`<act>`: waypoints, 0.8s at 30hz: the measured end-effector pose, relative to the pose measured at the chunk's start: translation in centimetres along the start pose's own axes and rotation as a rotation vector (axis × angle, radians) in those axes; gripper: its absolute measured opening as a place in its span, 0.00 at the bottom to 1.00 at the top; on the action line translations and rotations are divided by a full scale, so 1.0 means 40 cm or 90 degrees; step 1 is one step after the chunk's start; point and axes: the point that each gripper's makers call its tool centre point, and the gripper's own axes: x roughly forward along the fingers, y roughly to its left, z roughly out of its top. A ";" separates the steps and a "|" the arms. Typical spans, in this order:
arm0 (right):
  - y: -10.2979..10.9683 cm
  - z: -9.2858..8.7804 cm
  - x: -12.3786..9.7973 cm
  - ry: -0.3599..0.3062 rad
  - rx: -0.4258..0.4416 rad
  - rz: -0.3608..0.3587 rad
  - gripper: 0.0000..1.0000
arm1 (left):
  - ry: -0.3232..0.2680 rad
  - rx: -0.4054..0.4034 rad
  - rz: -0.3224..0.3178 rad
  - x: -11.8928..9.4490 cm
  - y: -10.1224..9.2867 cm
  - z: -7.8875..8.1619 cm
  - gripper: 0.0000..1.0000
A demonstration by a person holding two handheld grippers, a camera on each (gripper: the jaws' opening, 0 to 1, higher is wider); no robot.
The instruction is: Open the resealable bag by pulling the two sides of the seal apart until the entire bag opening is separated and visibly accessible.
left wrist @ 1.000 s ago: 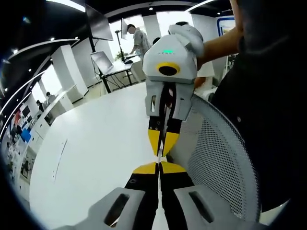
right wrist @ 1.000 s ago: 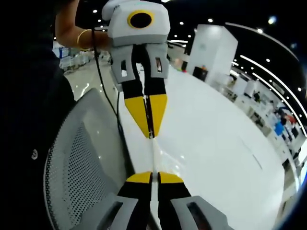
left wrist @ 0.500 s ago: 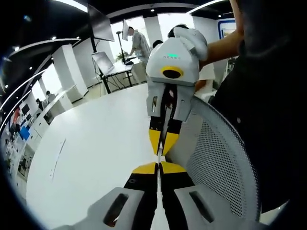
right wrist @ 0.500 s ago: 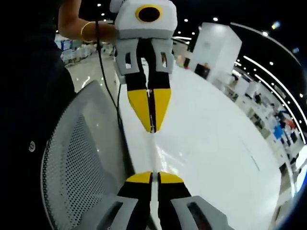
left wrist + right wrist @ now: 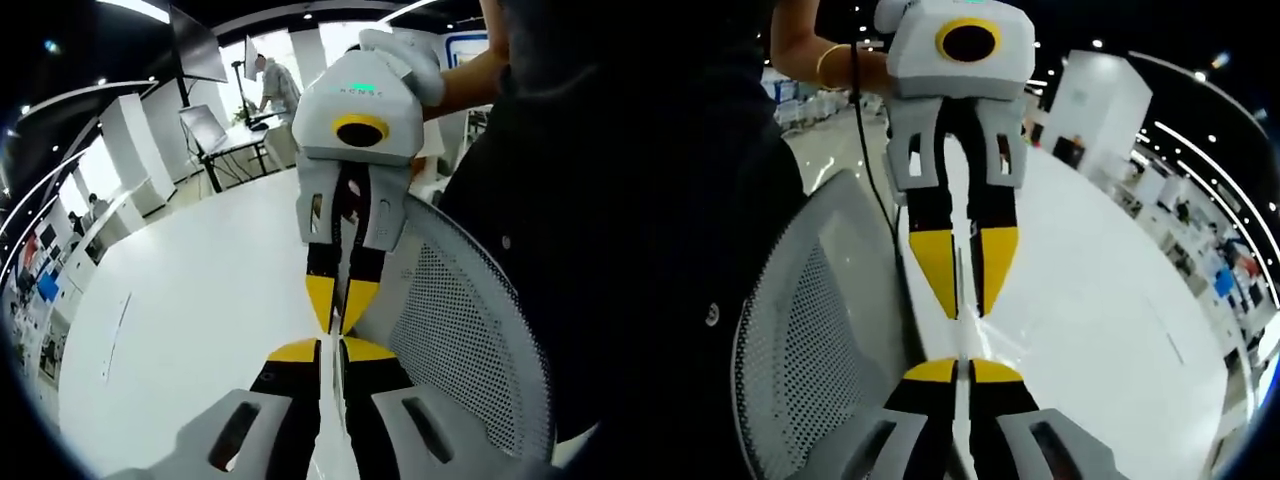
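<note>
Above the white table [image 5: 180, 300], the left gripper [image 5: 330, 350] has its jaws slightly parted around the clear resealable bag [image 5: 961, 330], seen edge-on; nose to nose with it, the right gripper [image 5: 962, 368] is pinched on the bag's edge; beside them stands a mesh chair [image 5: 800, 340].

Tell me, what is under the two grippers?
Under the left gripper and right gripper is a white table, with a mesh chair back beside it. The jaws cover the part directly below.

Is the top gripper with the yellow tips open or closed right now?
Open. In the right gripper view the left gripper has a clear gap between its yellow tips, with the thin clear bag edge running through it, not pinched.
</note>
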 end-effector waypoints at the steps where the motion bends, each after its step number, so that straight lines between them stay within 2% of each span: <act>1: 0.000 0.000 0.000 0.000 -0.001 0.000 0.00 | -0.001 0.000 -0.001 0.001 -0.001 0.001 0.02; 15: -0.003 0.003 -0.003 -0.003 0.000 -0.002 0.00 | 0.004 -0.008 -0.012 0.009 -0.007 -0.008 0.00; 19: -0.002 0.005 -0.002 -0.003 -0.001 0.000 0.00 | 0.000 -0.018 -0.009 0.007 -0.006 -0.007 0.00; 20: -0.009 0.010 -0.005 -0.010 0.005 -0.003 0.00 | -0.020 -0.047 -0.002 -0.002 -0.002 0.003 0.00; 24: -0.009 0.013 -0.006 -0.016 0.009 -0.002 0.00 | -0.019 -0.043 0.003 -0.002 0.000 0.002 0.00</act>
